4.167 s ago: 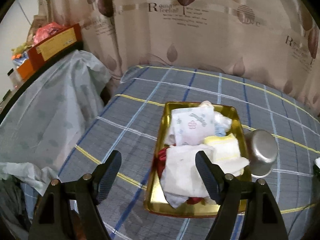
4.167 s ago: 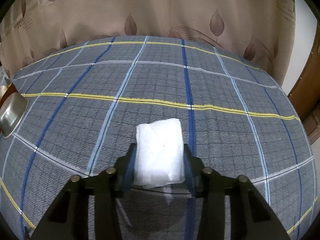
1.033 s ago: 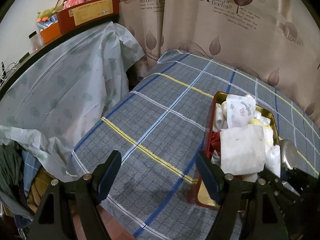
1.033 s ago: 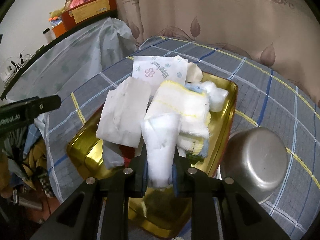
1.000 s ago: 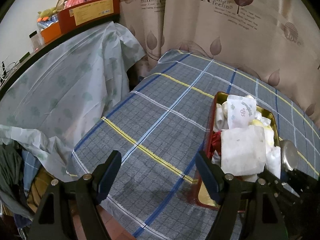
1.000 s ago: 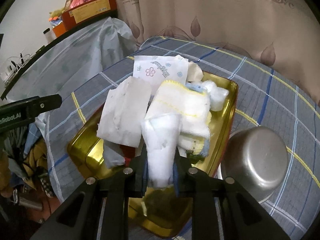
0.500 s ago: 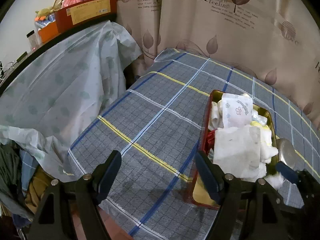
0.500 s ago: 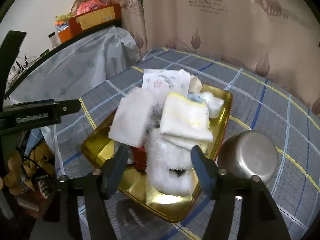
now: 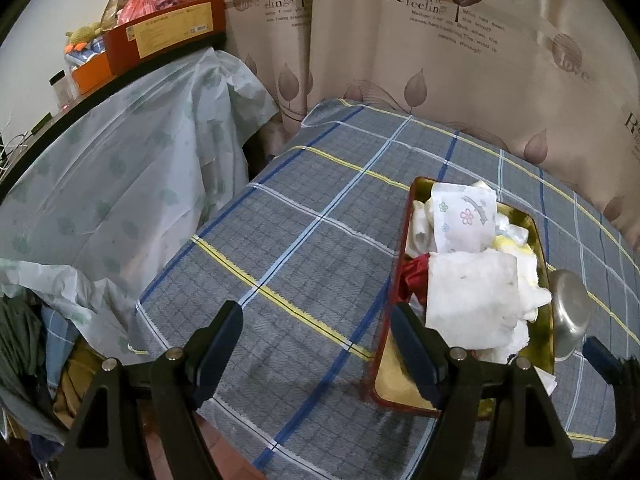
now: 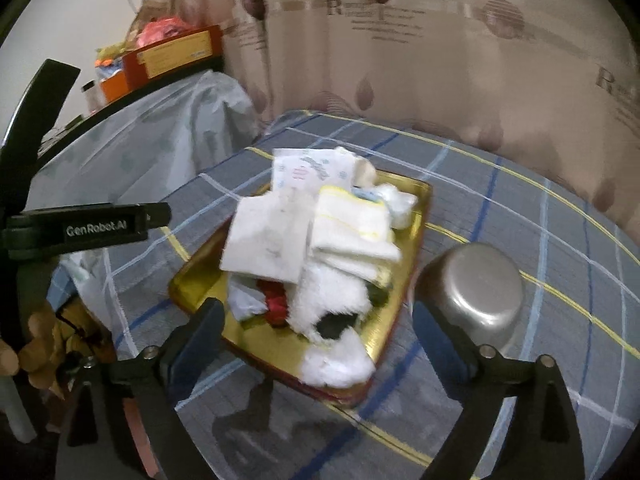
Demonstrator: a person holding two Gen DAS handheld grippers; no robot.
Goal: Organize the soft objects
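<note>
A gold metal tray (image 10: 188, 280) (image 9: 544, 248) sits on the plaid tablecloth, piled with soft things: a flower-print packet (image 10: 308, 170) (image 9: 464, 218), a white folded cloth (image 10: 268, 236) (image 9: 468, 296), a yellow-edged towel (image 10: 352, 228), something red (image 10: 274, 300). A white fluffy wad (image 10: 336, 312) lies loose at the tray's near end. My right gripper (image 10: 318, 334) is open and empty, just above and behind that wad. My left gripper (image 9: 316, 340) is open and empty, left of the tray over the tablecloth.
An upturned steel bowl (image 10: 472, 280) (image 9: 568, 312) stands right of the tray. A plastic-covered shelf (image 9: 120, 160) with red and orange boxes (image 9: 160, 32) stands at the left. A leaf-print curtain (image 9: 440, 60) hangs behind. The table's near edge (image 9: 240, 432) is close below.
My right gripper has opened and let go of the white wad into the tray, then pulled back. My left gripper has drifted slightly, staying open.
</note>
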